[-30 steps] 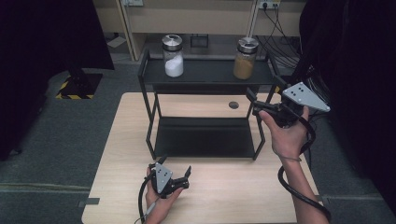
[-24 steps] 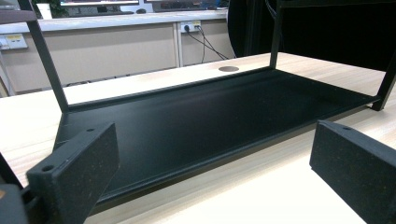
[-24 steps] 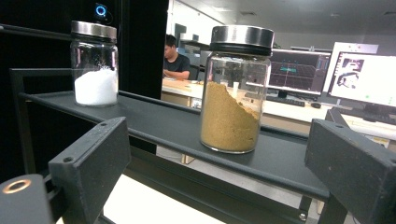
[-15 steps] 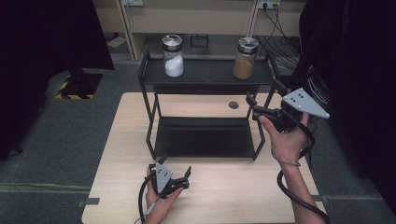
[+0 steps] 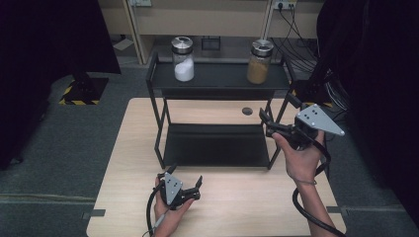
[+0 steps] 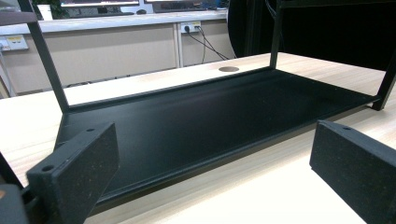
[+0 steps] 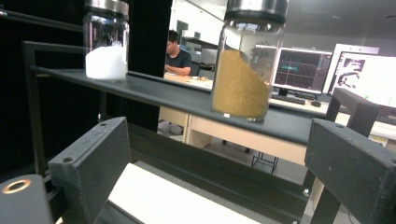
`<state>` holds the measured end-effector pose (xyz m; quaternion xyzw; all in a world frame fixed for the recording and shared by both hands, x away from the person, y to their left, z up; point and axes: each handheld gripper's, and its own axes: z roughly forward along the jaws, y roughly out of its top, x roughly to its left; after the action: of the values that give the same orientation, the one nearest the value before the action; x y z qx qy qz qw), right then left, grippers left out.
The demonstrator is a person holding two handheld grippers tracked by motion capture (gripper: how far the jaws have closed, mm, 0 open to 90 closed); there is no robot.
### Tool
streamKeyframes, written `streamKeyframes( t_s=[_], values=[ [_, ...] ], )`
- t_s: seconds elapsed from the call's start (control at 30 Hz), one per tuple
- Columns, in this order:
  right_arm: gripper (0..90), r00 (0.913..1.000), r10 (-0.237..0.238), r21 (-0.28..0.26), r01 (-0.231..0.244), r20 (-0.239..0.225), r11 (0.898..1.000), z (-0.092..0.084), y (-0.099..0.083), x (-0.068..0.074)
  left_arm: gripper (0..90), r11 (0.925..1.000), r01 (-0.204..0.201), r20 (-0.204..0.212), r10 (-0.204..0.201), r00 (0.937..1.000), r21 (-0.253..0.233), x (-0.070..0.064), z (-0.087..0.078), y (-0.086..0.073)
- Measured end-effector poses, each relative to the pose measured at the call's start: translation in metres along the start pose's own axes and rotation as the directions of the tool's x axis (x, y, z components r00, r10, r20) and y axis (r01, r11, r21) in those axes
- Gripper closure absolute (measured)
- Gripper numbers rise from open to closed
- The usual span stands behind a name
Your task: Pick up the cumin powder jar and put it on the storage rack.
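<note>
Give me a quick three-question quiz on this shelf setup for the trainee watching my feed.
1. True or false: the jar of brown powder stands on the top shelf of the black rack.
2. Which tool is raised toward the rack's right side, the left tool or the right tool?
3. What fills the other jar on that shelf: A) white powder, B) green beans, C) red liquid?

Key
1. True; the right gripper view shows it resting there, lid on.
2. The right tool, jaws open, aimed up at the brown jar. The left one is low over the table's near edge, also open.
3. A.
</note>
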<state>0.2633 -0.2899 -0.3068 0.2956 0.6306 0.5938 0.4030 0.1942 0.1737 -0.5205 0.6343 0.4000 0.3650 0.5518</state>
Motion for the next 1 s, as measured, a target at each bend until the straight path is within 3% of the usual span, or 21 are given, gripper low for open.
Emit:
streamKeyframes(
  t_s=[0.17, 0.57, 1.0],
  values=[
    [7.0, 0.9996, -0.026, 0.006, 0.026, 0.003, 1.0, -0.004, -0.01, 0.003, 0.4, 1.0, 0.001, 0.0, -0.001, 1.0, 0.002, 0.0, 0.0, 0.0],
    [6.8, 0.9999, -0.011, 0.022, 0.011, -0.01, 1.0, -0.012, -0.042, 0.008, 0.5, 1.0, -0.004, 0.0, 0.004, 1.0, 0.001, 0.0, 0.0, 0.0],
    [6.4, 0.9998, 0.009, 0.044, -0.008, -0.017, 0.999, -0.021, -0.064, 0.009, 0.4, 1.0, -0.007, -0.001, 0.007, 1.0, 0.001, -0.001, 0.0, 0.0]
  ],
)
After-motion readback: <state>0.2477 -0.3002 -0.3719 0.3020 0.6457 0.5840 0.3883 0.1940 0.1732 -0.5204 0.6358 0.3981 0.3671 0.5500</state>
